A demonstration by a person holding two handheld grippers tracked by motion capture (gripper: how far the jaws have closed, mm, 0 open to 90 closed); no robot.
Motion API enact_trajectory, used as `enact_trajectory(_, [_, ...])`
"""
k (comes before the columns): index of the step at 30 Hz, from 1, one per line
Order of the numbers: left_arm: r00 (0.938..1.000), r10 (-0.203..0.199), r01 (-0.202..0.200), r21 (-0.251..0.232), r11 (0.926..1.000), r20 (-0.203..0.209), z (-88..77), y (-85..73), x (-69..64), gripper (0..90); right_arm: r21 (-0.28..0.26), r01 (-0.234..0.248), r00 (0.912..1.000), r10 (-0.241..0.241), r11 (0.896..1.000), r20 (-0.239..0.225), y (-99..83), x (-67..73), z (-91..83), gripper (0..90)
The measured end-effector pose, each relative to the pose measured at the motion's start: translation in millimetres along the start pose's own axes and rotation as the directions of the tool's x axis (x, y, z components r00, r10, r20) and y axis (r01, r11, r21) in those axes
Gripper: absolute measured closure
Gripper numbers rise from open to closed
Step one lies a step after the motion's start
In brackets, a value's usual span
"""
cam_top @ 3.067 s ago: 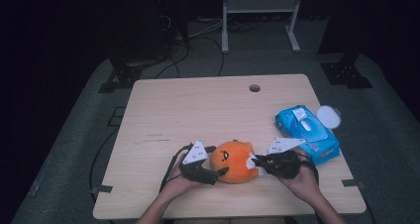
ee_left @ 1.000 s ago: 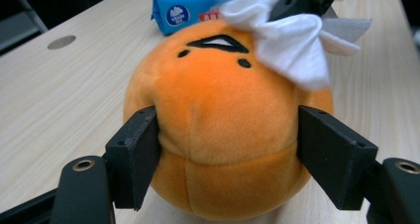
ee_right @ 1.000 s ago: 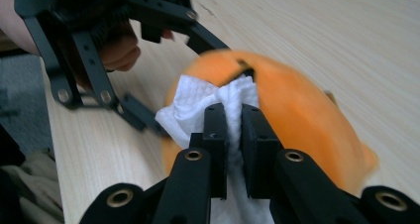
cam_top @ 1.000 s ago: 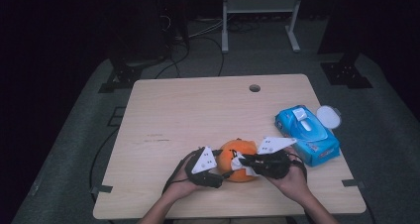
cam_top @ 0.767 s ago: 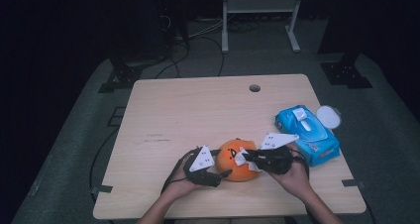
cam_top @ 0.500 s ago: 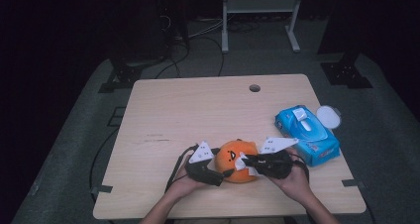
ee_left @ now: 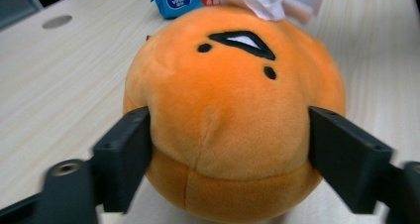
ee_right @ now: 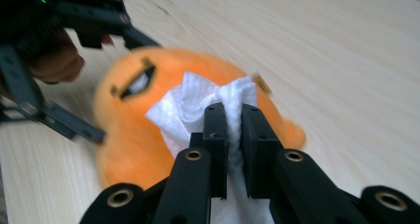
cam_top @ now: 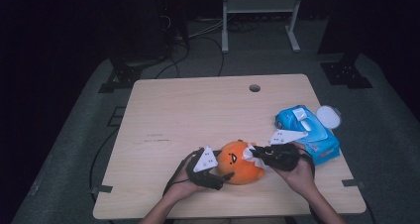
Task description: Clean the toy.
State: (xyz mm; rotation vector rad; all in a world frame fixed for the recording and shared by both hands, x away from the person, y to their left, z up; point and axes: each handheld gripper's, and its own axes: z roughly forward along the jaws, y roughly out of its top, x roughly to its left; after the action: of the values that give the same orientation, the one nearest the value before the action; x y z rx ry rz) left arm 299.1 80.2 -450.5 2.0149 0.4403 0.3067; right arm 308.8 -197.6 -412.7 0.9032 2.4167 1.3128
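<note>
- Both grippers meet at the orange plush toy (cam_top: 240, 162), which sits on the wooden table (cam_top: 198, 115) near its front edge; we hold the left gripper (ee_left: 228, 149) spread around the toy's lower half, its black jaws pressing into the plush on either side.
- Within the last second those left jaws have been opening wider, with the toy between them.
- Our right gripper (ee_right: 233, 135) is clamped narrow on a white tissue (ee_right: 198, 110), which lies against the top of the toy, beside its stitched face.
- We bring both forearms in from the bottom of the high view; the left hand (cam_top: 185, 182) lies low on the table, the right hand (cam_top: 297, 174) angled inward towards the toy.
- On the blue tissue pack (cam_top: 309, 132), just right of the right gripper, we read "Vinda" in the left gripper view.
- Compared with three seconds ago, the right gripper has shifted inward onto the toy; the pack has stayed put.
</note>
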Motion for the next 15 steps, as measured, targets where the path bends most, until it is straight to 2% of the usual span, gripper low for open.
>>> enact_trajectory(2, [0.9967, -0.081, 0.081, -0.022, 0.9964, 0.008, 0.0, 1.8, 3.3, 11.2, 0.01, -0.005, 1.0, 0.005, 1.0, -0.002, -4.6, 1.8, -1.7, 81.7])
enact_trajectory(3, [0.9946, -0.103, 0.103, -0.022, 0.9945, 0.015, 0.6, 1.9, 3.9, 10.4, 0.01, 0.002, 1.0, -0.002, 1.0, -0.01, -5.1, 4.7, -2.4, 81.7])
enact_trajectory(4, [0.9952, -0.097, 0.097, -0.013, 0.9952, 0.012, 1.6, 1.4, 3.4, 10.6, 0.01, 0.006, 0.9998, -0.006, 1.0, -0.019, -4.6, 8.9, -3.1, 81.7])
enact_trajectory(6, [0.9987, -0.051, 0.051, 0.002, 0.9987, -0.004, 2.3, 0.0, 1.2, 15.0, 0.007, 0.028, 0.9992, -0.028, 1.0, -0.029, -1.8, 18.6, -2.1, 81.6])
enact_trajectory(7, [0.9992, -0.04, 0.04, 0.003, 0.9992, -0.008, 2.0, 0.3, -0.2, 17.4, 0.001, 0.038, 0.9984, -0.038, 0.999, -0.042, 0.2, 23.2, -1.4, 81.6])
enact_trajectory(10, [0.9988, 0.038, -0.038, 0.009, 0.9992, -0.031, 3.7, 1.3, -6.0, 22.7, -0.016, 0.071, 0.9948, -0.072, 0.997, -0.072, 8.6, 34.7, 1.7, 81.4])
enact_trajectory(13, [0.9964, 0.076, -0.076, 0.015, 0.997, -0.037, 3.1, 0.3, -8.0, 24.6, -0.021, 0.084, 0.9939, -0.085, 0.996, -0.07, 14.4, 33.5, 4.3, 81.5])
enact_trajectory(15, [0.9958, 0.087, -0.086, 0.014, 0.9962, -0.03, 2.4, -1.1, -6.9, 25.0, -0.025, 0.069, 0.9957, -0.07, 0.997, -0.061, 14.0, 27.4, 3.5, 81.4])
